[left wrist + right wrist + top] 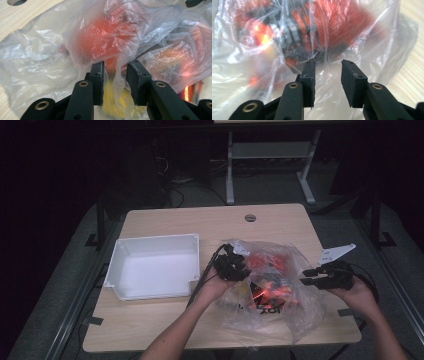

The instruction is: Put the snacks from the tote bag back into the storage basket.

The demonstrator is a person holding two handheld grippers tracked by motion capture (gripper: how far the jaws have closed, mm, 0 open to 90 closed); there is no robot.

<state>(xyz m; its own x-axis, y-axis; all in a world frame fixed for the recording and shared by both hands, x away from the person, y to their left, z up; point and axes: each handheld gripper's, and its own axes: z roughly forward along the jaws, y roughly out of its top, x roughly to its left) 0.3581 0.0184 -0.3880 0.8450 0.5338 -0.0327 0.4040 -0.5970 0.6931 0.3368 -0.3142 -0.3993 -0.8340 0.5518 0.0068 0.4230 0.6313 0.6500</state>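
Here the counter [165, 320] carries two main things, and the white tray [155, 266] serves as the landmark: it sits empty with its opening up, probably so that things can be dropped straight into it. Just to the right of the tray lies the clear plastic bag [272, 290], crumpled and loosely heaped, with red and black items [270, 290] showing through its film; what exactly they are I cannot tell, though a yellow patch shows low in the left gripper view. The bag lies close to the tray, which would keep any transfer short. The two claws flank the bag, seemingly to work its film from both sides. The left claw [235, 265], on the bag's side nearer the tray, has its jaws parted with a fold of film [117, 75] hanging between them; the pads do not press on it, so it holds nothing. The right claw [312, 276], at the bag's far side from the tray, likewise stands open, its jaws apart and pointed at the bag [332, 32], with the film just ahead of the tips rather than pinched. A small round hole [250, 217] lies in the counter beyond the tray and to its right.
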